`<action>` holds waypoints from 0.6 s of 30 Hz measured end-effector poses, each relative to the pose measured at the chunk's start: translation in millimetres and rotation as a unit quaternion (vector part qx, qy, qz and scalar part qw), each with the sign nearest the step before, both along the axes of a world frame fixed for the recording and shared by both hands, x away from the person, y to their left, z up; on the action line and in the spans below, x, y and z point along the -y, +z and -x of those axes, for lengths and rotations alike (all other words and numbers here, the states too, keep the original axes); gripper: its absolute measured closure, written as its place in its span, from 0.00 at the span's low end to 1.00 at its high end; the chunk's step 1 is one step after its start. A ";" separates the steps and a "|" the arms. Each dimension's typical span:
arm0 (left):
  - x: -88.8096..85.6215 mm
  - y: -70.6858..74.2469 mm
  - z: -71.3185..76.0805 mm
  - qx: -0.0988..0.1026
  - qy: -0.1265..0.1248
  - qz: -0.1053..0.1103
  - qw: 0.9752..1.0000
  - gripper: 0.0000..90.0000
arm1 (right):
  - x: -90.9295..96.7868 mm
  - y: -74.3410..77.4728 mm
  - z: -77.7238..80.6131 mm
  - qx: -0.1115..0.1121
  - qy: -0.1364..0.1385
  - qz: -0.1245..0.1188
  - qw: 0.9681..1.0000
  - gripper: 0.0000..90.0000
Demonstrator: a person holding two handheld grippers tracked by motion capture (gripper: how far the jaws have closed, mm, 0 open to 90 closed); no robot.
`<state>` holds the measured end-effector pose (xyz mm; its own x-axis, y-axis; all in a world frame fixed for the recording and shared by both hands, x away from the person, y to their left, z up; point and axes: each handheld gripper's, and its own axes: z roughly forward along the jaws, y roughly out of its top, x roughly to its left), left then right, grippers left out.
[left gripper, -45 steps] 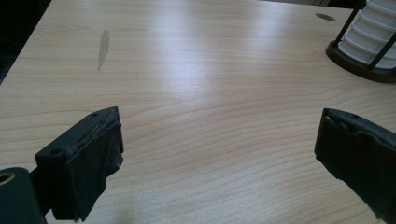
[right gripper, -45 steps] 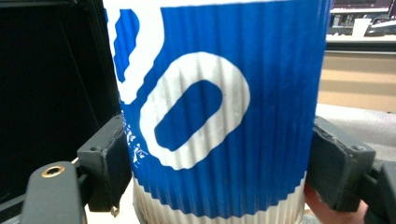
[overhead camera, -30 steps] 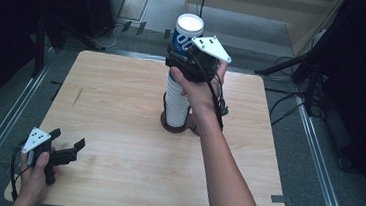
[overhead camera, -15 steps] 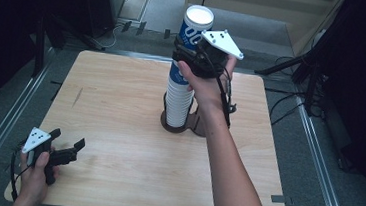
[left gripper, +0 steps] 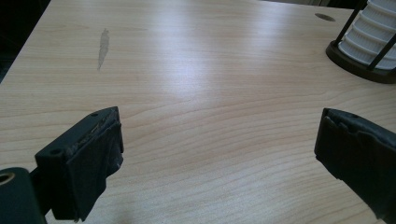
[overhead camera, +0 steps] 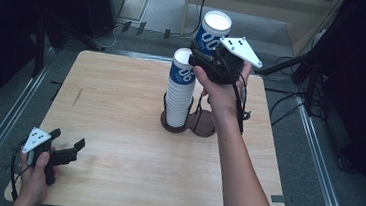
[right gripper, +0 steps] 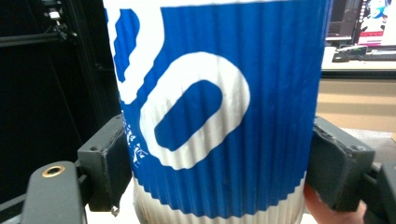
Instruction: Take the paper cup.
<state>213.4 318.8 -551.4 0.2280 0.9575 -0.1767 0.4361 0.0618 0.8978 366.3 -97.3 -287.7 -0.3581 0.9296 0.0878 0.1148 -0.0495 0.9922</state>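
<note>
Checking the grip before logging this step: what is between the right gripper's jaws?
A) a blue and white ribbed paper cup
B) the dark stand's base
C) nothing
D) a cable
A: in the right gripper view the pads press both sides of the blue and white paper cup, lifted clear of the cup stack.

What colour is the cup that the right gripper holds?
The cup is blue with white markings and a white base, clearest in the right gripper view.

Black grippers (overhead camera: 207, 60), grey dotted three-cornered plates, padded jaws, brass screw insert, black cables.
</note>
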 end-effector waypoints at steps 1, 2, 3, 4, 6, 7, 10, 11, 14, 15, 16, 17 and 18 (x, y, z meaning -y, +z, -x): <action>0.0 0.0 0.0 0.000 0.000 0.000 1.000 0.02 | 2.9 -1.8 0.2 0.000 -0.002 0.001 1.000 0.21; 0.1 0.0 0.0 0.000 0.000 0.000 1.000 0.02 | 5.7 -3.7 0.6 -0.001 -0.004 0.001 1.000 0.21; 0.1 0.0 0.0 0.001 0.000 -0.001 1.000 0.02 | 7.9 -5.3 1.0 -0.002 -0.005 0.001 1.000 0.21; 0.1 0.0 0.0 0.000 0.000 -0.001 1.000 0.02 | 10.3 -7.4 1.7 -0.003 -0.006 0.000 1.000 0.21; 0.2 0.0 0.1 0.001 0.000 0.000 1.000 0.02 | 13.4 -9.8 2.5 -0.004 -0.009 0.002 1.000 0.21; 0.2 0.0 0.1 0.001 0.000 -0.001 1.000 0.02 | 15.4 -11.5 2.9 -0.004 -0.010 0.002 1.000 0.21; 0.2 0.0 0.1 0.001 0.001 -0.001 1.000 0.02 | 22.7 -17.3 4.5 -0.008 -0.015 0.000 1.000 0.21; 0.2 0.0 0.2 0.001 0.001 -0.001 1.000 0.02 | 24.4 -18.7 4.8 -0.008 -0.016 0.000 1.000 0.21; 0.5 0.0 0.2 0.002 0.000 -0.002 1.000 0.02 | 29.9 -23.6 5.5 -0.011 -0.020 0.000 1.000 0.21; 0.6 0.0 0.3 0.002 0.000 -0.002 1.000 0.02 | 32.2 -25.9 6.0 -0.013 -0.021 -0.001 1.000 0.21; 0.6 0.0 0.4 0.003 -0.001 -0.002 1.000 0.02 | 34.0 -27.9 6.5 -0.013 -0.022 -0.001 1.000 0.21; 0.5 0.0 0.4 0.003 -0.001 -0.002 1.000 0.02 | 35.6 -30.2 7.2 -0.015 -0.024 -0.003 1.000 0.21; 0.3 0.0 0.4 0.002 0.000 -0.002 1.000 0.02 | 36.8 -32.1 7.7 -0.015 -0.025 -0.002 1.000 0.21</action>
